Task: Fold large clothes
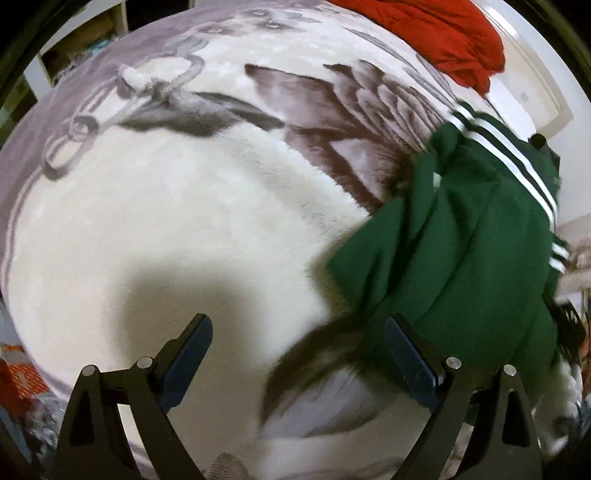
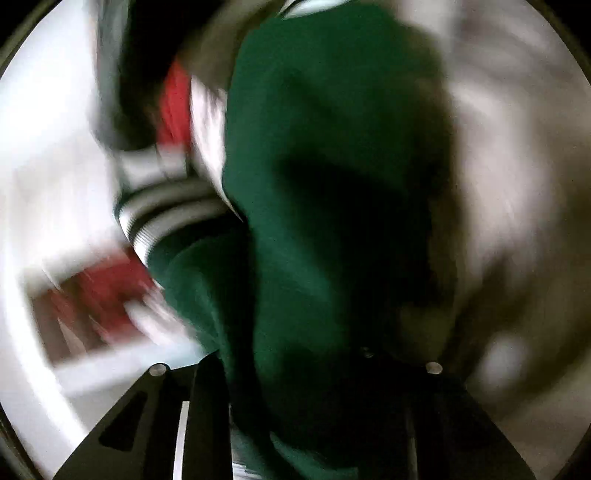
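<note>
A dark green garment (image 1: pixel 461 240) with white stripes along one side lies bunched on the right of a plush blanket (image 1: pixel 166 221); its upper right part looks lifted. My left gripper (image 1: pixel 299 332) hangs open over the blanket, pointing steeply down, with nothing between its fingers. Its right finger (image 1: pixel 410 358) is close to the garment's lower edge. In the blurred right wrist view the green garment (image 2: pixel 332 147) fills the middle and runs down between the fingers of my right gripper (image 2: pixel 295 369), which is shut on the cloth. A striped ribbed cuff (image 2: pixel 166 214) hangs at the left.
The white and grey patterned blanket covers a bed. A red garment (image 1: pixel 424 33) lies at the far edge. Shelves (image 1: pixel 74 55) stand beyond the bed at upper left, and red-patterned items (image 1: pixel 22 376) sit low on the left. A white wall or door (image 1: pixel 535 85) is at upper right.
</note>
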`<act>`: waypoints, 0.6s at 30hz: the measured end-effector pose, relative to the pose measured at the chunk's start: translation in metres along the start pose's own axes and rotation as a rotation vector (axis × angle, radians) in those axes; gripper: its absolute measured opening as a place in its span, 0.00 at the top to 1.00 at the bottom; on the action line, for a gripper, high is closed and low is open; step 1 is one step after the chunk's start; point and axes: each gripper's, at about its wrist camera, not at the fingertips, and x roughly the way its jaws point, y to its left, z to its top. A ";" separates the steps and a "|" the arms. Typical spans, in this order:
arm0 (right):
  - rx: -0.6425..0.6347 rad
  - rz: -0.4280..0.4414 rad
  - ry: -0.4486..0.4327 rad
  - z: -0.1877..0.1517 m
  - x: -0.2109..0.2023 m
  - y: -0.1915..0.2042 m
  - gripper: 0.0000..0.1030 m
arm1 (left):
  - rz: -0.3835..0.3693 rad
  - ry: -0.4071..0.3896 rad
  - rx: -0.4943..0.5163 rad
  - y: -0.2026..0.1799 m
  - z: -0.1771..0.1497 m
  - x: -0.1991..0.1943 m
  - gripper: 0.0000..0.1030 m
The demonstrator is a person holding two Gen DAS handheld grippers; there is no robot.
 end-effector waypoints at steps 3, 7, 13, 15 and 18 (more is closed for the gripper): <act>0.154 0.149 -0.180 -0.059 -0.055 -0.036 0.73 | 0.025 0.015 0.062 0.006 -0.005 -0.015 0.07; 0.411 0.200 -0.299 -0.153 -0.102 -0.109 0.73 | 0.056 0.041 0.106 0.011 -0.021 -0.025 0.07; 0.412 -0.270 -0.094 -0.163 -0.135 -0.143 0.53 | -0.038 0.132 0.057 -0.009 -0.063 -0.015 0.07; 0.292 -0.356 -0.073 -0.149 -0.157 -0.111 0.46 | -0.070 0.128 0.090 -0.029 -0.074 -0.014 0.07; 0.056 -0.526 -0.069 -0.129 -0.184 -0.039 0.38 | -0.117 0.099 0.160 -0.062 -0.090 -0.009 0.07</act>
